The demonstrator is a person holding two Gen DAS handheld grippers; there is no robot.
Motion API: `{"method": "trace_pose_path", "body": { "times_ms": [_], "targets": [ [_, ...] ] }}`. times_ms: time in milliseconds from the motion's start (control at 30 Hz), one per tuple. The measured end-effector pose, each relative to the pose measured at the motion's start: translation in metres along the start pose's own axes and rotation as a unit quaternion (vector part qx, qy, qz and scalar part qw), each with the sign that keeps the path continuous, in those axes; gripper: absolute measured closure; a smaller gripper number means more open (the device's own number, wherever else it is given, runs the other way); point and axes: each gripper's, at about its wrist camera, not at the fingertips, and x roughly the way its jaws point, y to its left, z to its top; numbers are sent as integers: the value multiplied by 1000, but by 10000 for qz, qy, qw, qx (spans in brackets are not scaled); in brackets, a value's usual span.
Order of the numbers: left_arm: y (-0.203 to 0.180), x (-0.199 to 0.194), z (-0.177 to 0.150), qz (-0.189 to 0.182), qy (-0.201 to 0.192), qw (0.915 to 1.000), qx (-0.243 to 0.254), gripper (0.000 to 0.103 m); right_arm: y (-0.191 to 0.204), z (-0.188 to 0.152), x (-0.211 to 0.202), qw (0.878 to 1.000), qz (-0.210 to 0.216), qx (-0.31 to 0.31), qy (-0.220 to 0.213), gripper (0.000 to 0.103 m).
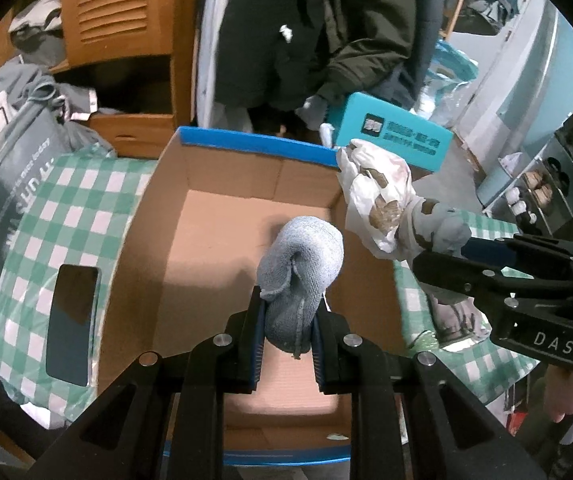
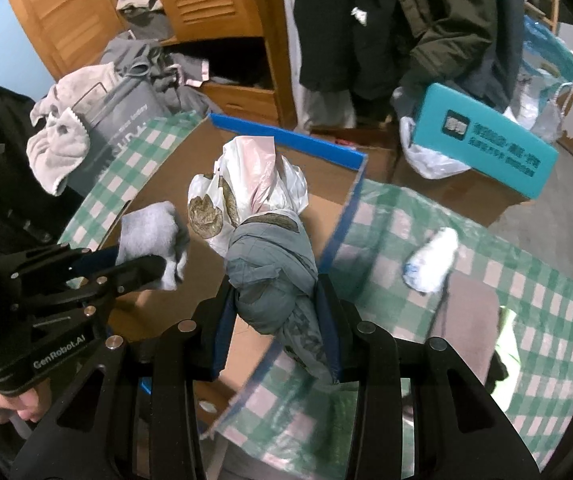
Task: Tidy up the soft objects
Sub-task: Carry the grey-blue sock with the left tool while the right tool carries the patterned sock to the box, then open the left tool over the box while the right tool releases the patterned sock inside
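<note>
Checked cloth [image 1: 66, 208] bears phone [image 1: 72, 326] beside cardboard box [image 1: 222, 216].

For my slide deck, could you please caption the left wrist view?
Left tongs grip a rolled blue cloth over an open cardboard box; right tongs bring a knotted plastic bag.
</note>
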Motion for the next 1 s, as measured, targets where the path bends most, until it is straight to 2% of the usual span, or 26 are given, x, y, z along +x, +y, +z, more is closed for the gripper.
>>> {"method": "trace_pose_path", "body": {
  "times_ms": [400,600,767,1000],
  "targets": [
    [21,13,-4,83,223,9994,-234,81,19,5,34,9993,121,-36,358,66],
    [26,16,-5,219,313,9989,-276,62,19,7,39,9991,97,30,409,62],
    [26,15,-5,261,306,9988,-282,51,12,7,37,9993,75,130,355,48],
    [19,15,-5,181,341,9990,-237,48,1,4,30,9991,23,291,302,43]
  ]
}}
